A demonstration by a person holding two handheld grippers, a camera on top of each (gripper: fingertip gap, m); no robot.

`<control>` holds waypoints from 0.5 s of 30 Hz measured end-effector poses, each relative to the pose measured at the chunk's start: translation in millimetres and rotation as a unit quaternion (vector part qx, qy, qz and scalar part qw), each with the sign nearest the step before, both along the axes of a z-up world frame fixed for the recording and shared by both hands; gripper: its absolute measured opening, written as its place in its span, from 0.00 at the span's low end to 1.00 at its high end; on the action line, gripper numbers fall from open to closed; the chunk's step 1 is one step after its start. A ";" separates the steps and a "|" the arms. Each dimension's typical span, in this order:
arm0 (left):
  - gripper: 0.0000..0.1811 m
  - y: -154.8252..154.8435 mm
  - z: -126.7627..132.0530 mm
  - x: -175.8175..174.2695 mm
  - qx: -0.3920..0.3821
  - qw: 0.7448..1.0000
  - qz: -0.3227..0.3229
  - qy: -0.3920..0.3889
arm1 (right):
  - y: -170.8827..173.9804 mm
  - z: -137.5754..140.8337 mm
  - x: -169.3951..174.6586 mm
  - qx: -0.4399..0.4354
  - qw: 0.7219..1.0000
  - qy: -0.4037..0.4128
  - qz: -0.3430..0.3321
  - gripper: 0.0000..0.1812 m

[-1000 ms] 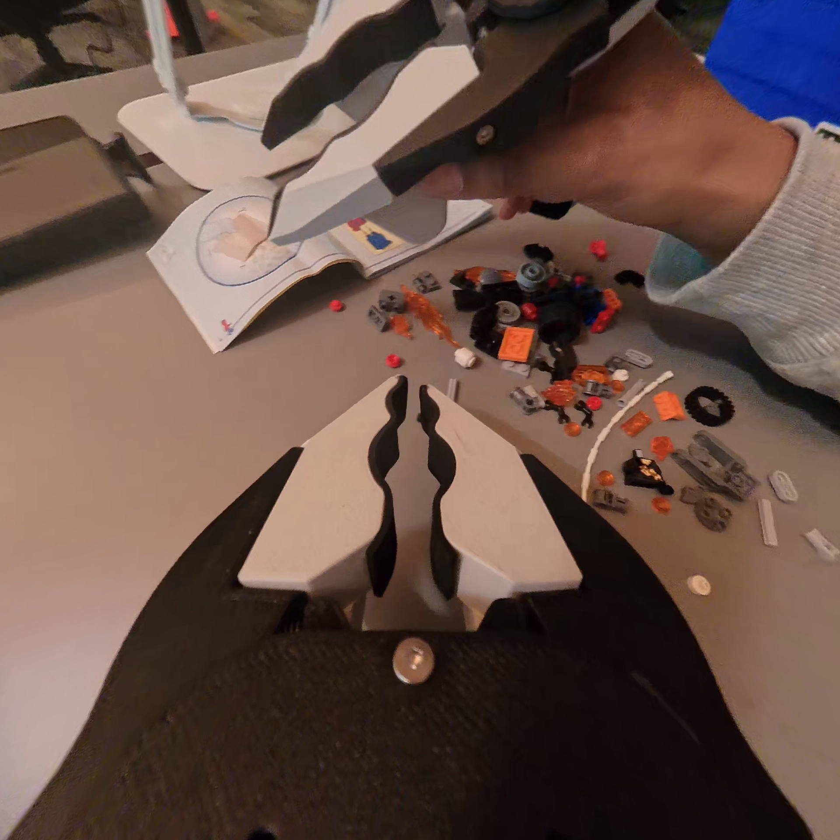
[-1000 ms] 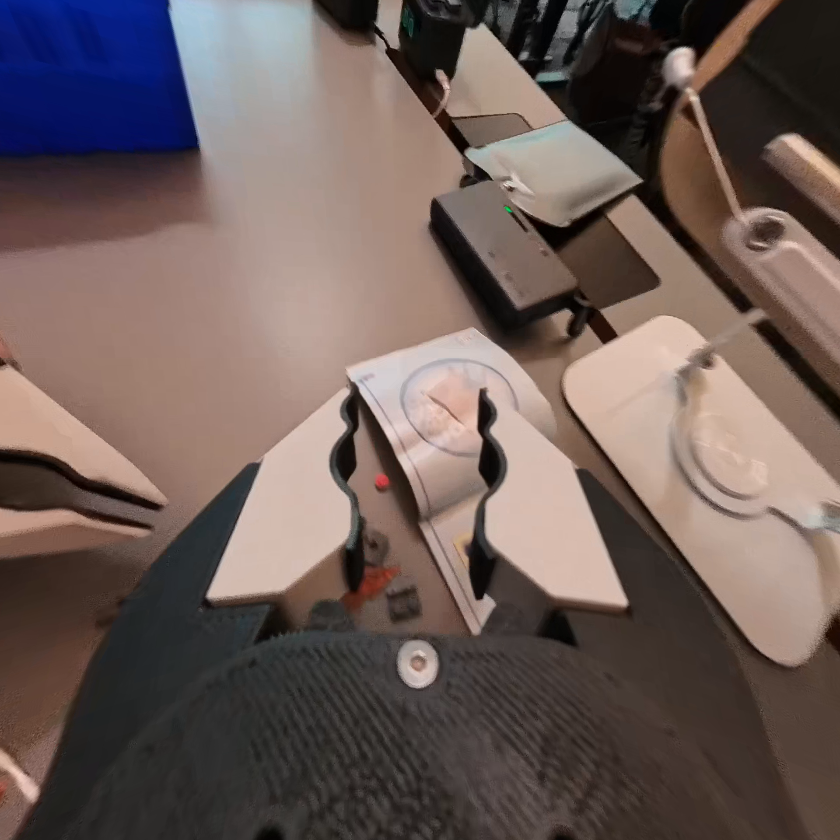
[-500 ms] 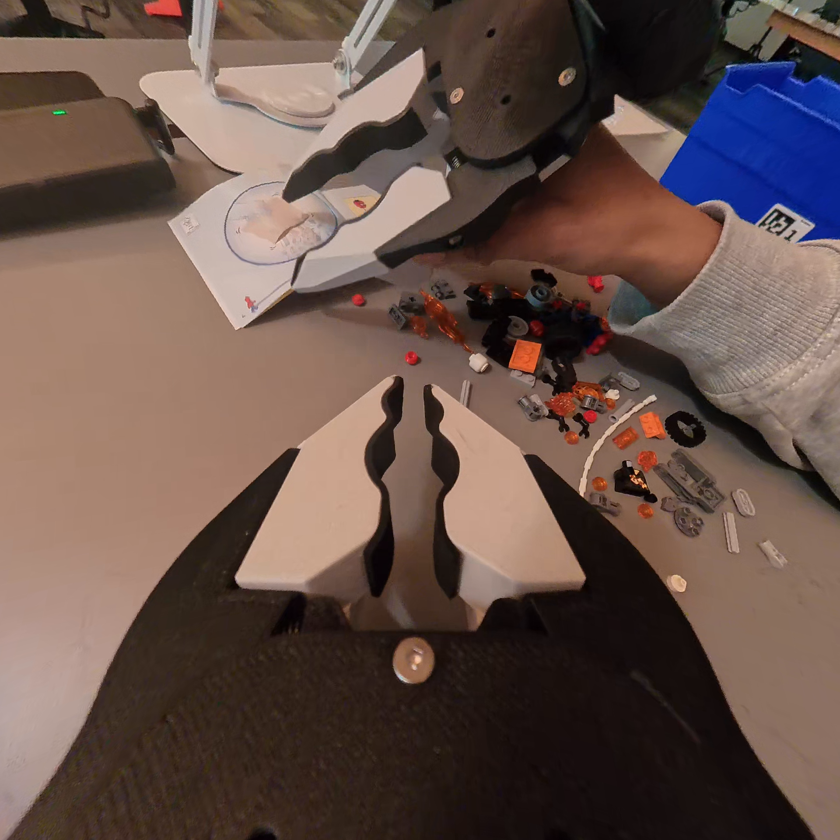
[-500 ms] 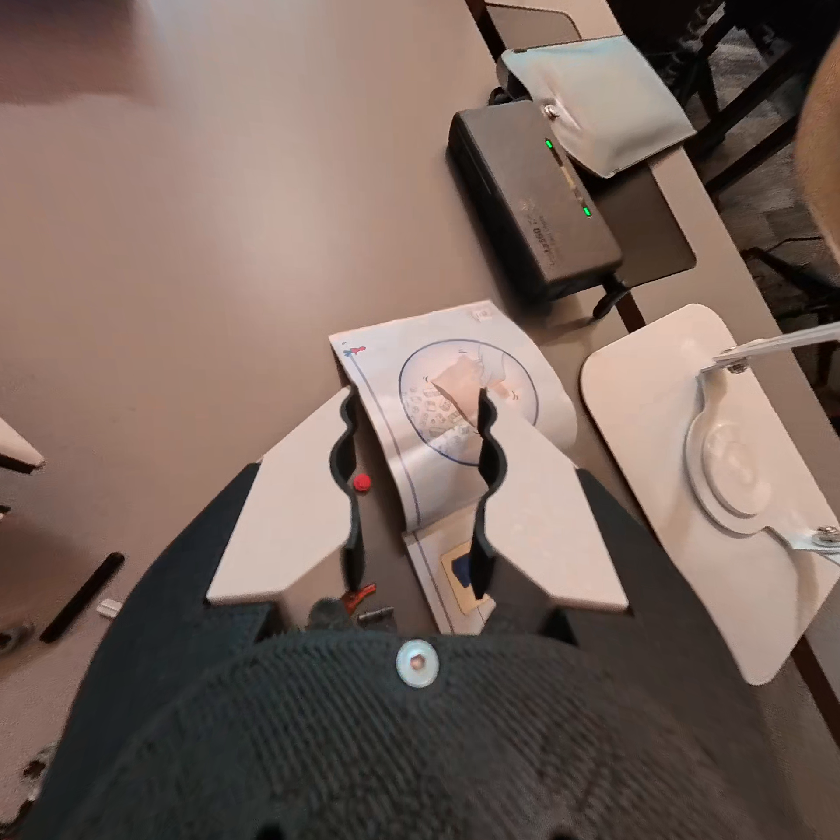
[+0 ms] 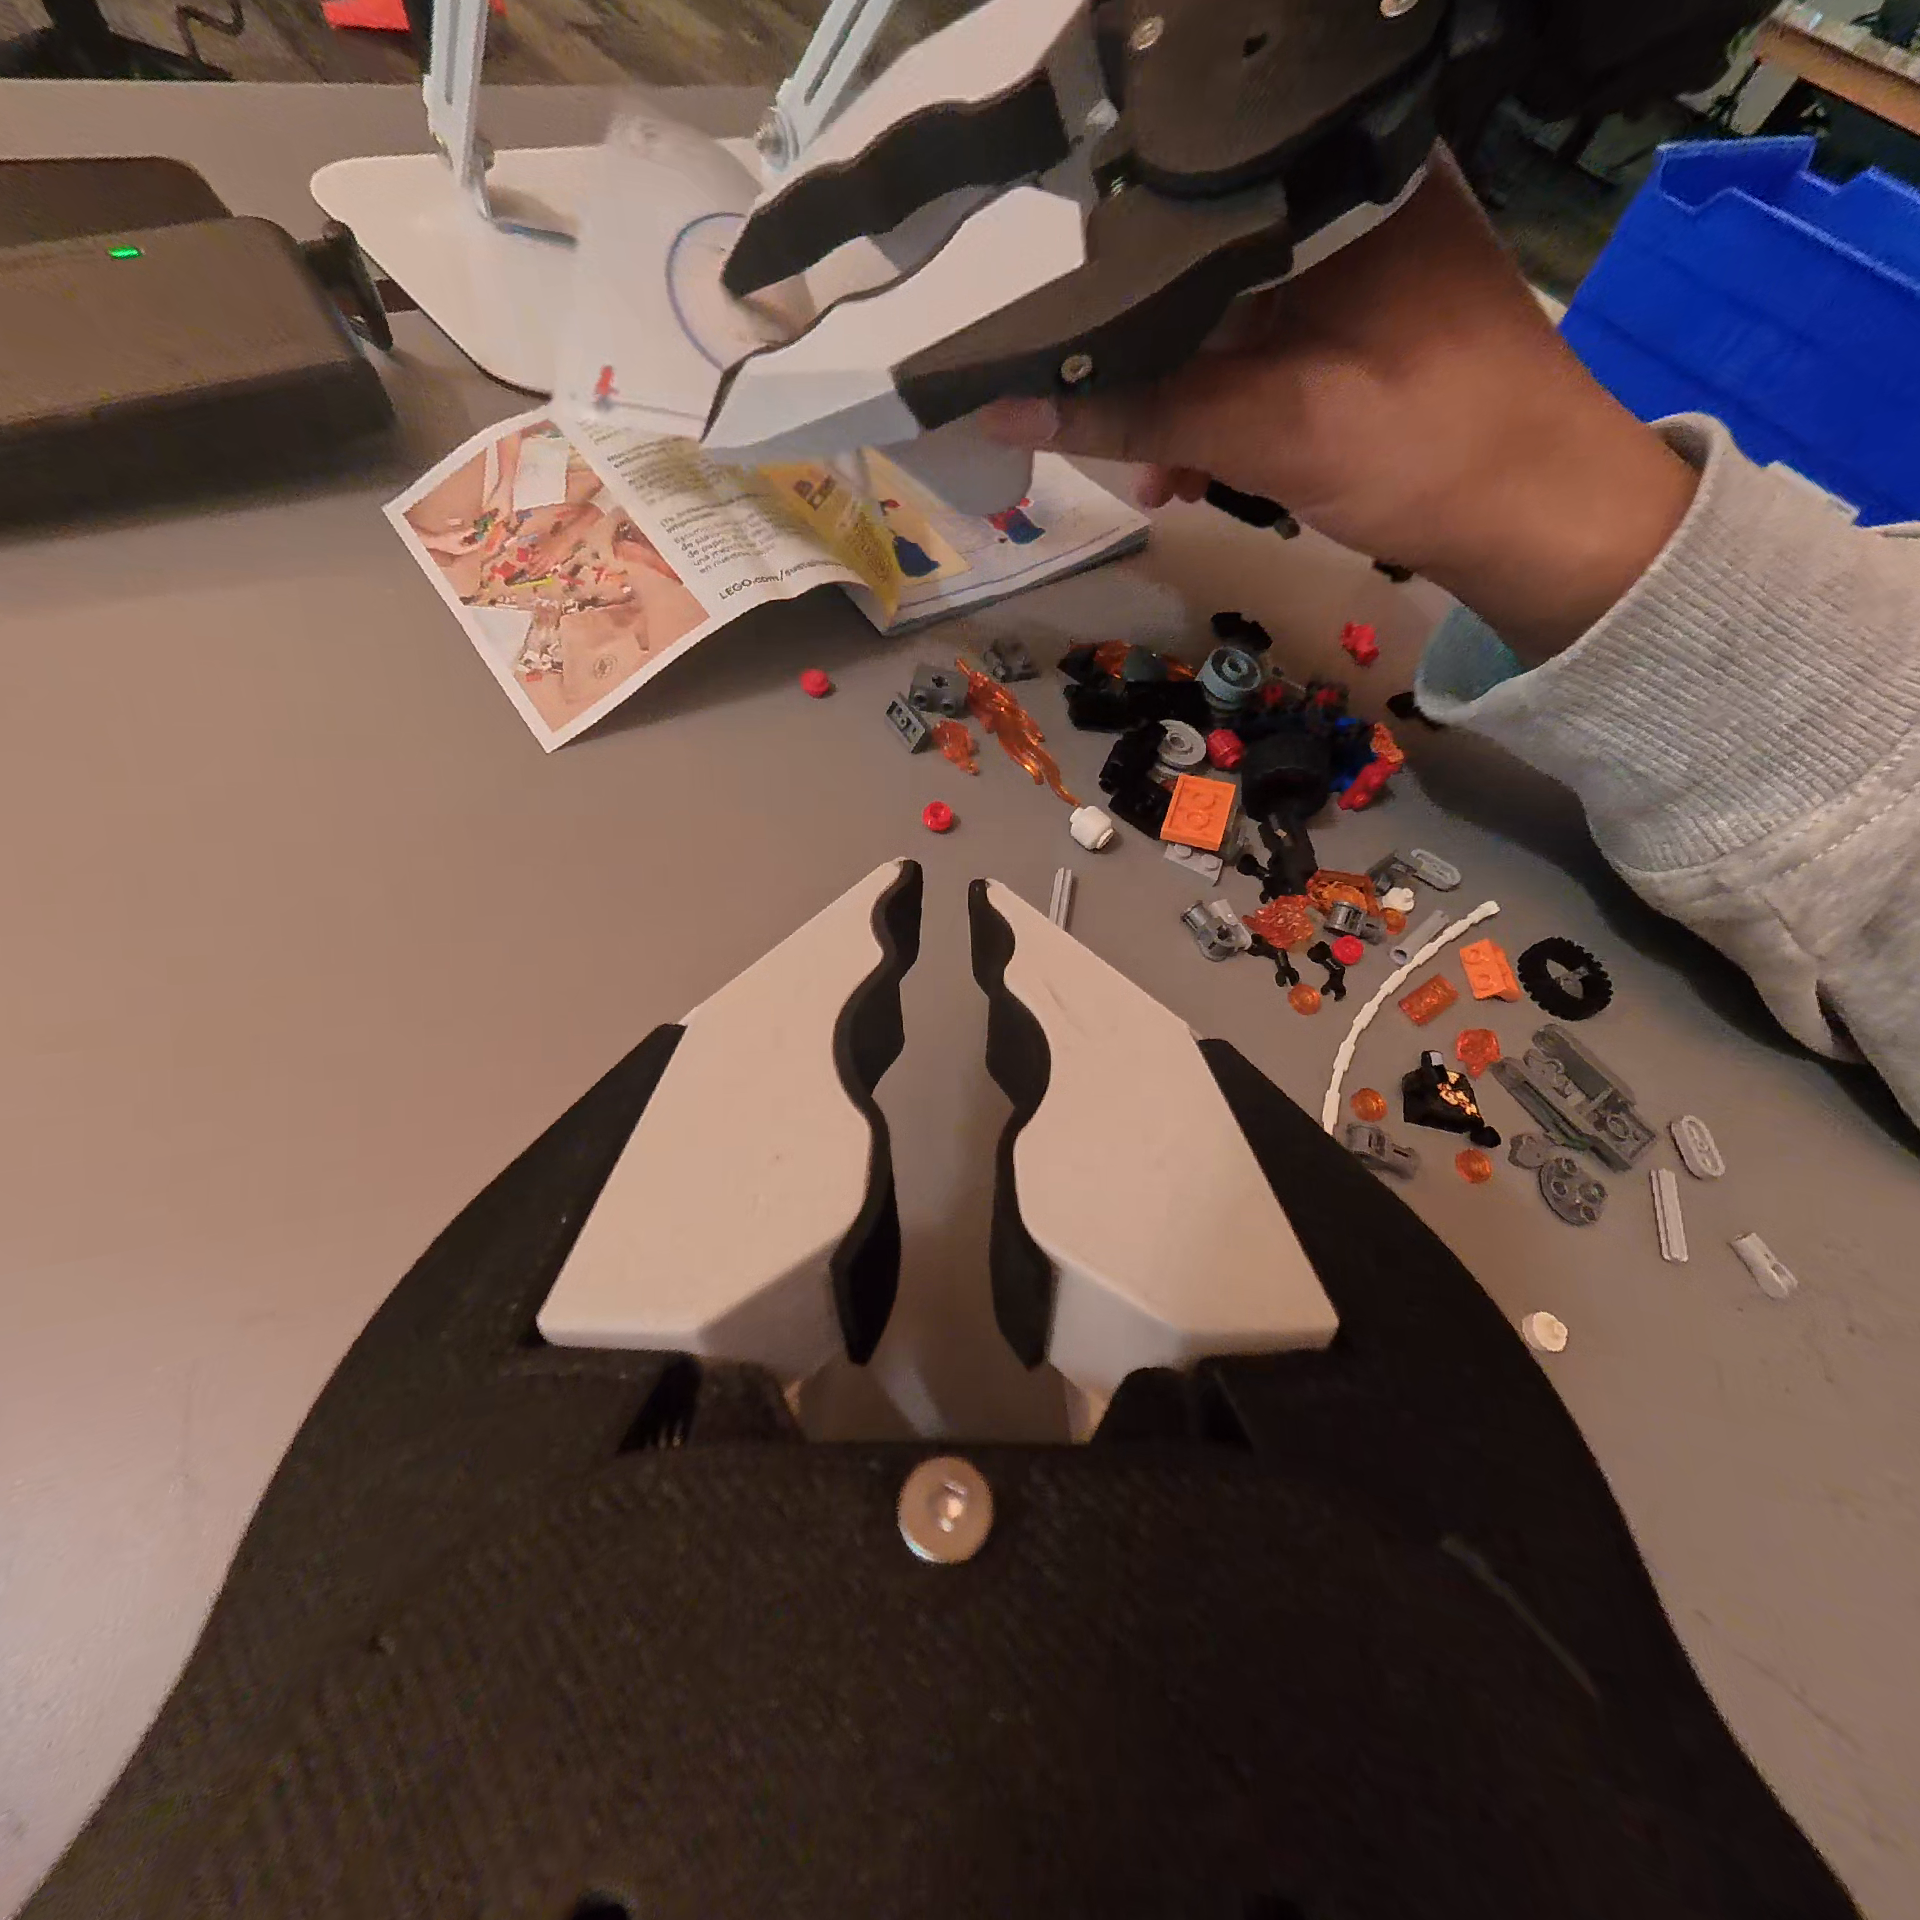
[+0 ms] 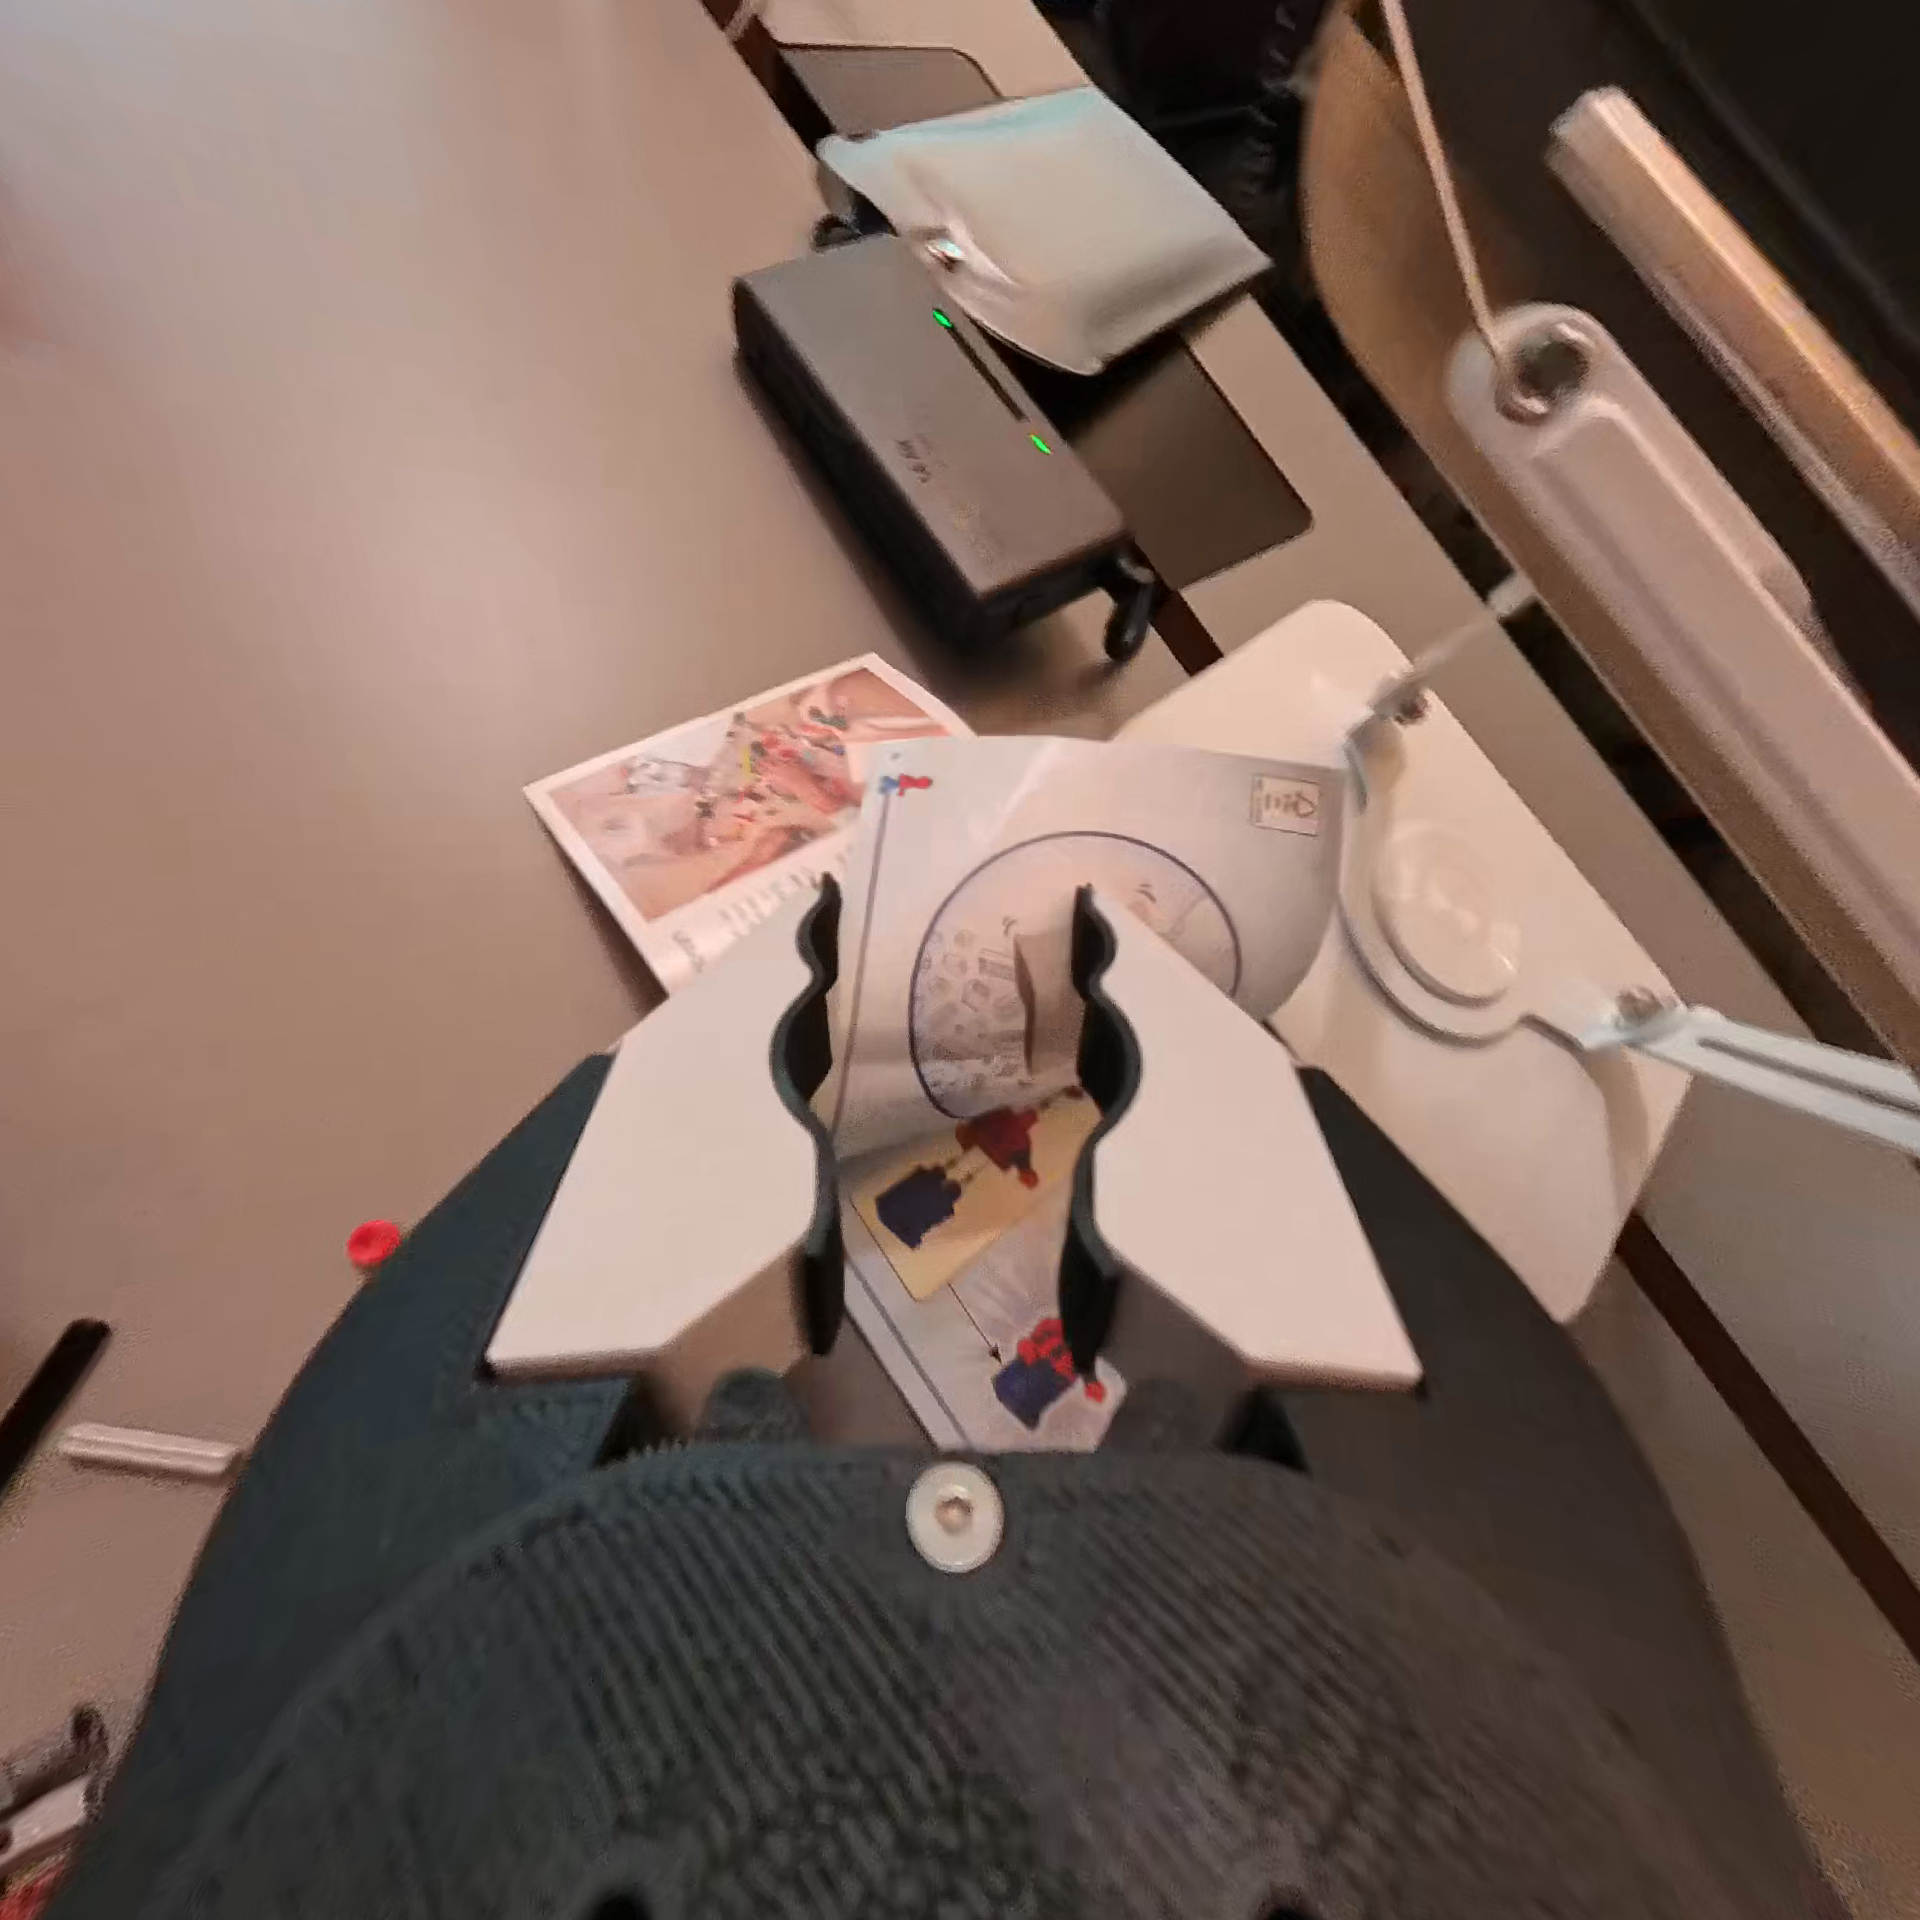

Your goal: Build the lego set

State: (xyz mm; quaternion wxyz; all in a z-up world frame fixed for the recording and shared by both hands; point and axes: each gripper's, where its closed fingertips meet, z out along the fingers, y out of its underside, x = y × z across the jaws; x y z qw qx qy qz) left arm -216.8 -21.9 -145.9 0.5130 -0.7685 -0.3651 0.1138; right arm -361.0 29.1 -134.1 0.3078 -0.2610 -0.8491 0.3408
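Loose lego pieces [image 5: 1226,748], black, grey, orange and red, lie scattered on the grey table right of centre, among them an orange plate [image 5: 1198,810] and a black tyre [image 5: 1564,977]. The instruction booklet [image 5: 623,582] lies open beyond them; it also shows in the right wrist view [image 6: 727,800]. My right gripper [image 5: 722,353] is open, and one page [image 6: 1091,831] curls up over its lower finger, lifted off the booklet. In its own view the right gripper [image 6: 954,904] has its jaws wide apart around that page. My left gripper [image 5: 940,883] hovers empty above bare table, jaws a narrow gap apart.
A black box with a green light [image 5: 156,343] sits at the far left. A white lamp base [image 5: 468,229] stands behind the booklet. A blue bin [image 5: 1766,312] is at the far right. A person's hand and grey sleeve [image 5: 1714,727] reach over the pieces. To reach the orange plate [image 5: 1198,810] in a straight line is about 10 cm for my left fingers, about 15 cm for my right.
My right gripper has risen and lifted the booklet's top page, which now curls upward and uncovers a photo page beneath. My left gripper has stayed put.
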 end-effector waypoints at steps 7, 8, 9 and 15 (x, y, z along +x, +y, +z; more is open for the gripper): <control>0.04 -0.2 0.6 -0.1 0.004 1.000 0.000 -0.001 | 42.4 -7.0 10.2 -0.139 0.982 -0.107 -0.063 0.41; 0.04 -0.1 0.5 -0.1 0.003 1.000 0.000 -0.001 | 46.8 -9.0 12.2 -0.160 0.978 -0.124 -0.059 0.43; 0.04 0.0 0.4 0.0 0.003 1.000 -0.001 -0.001 | 50.2 -10.0 13.7 -0.178 0.973 -0.136 -0.051 0.44; 0.04 -0.1 0.3 -0.1 0.005 1.000 -0.001 -0.003 | 67.6 -2.6 13.1 -0.281 0.939 -0.194 -0.039 0.48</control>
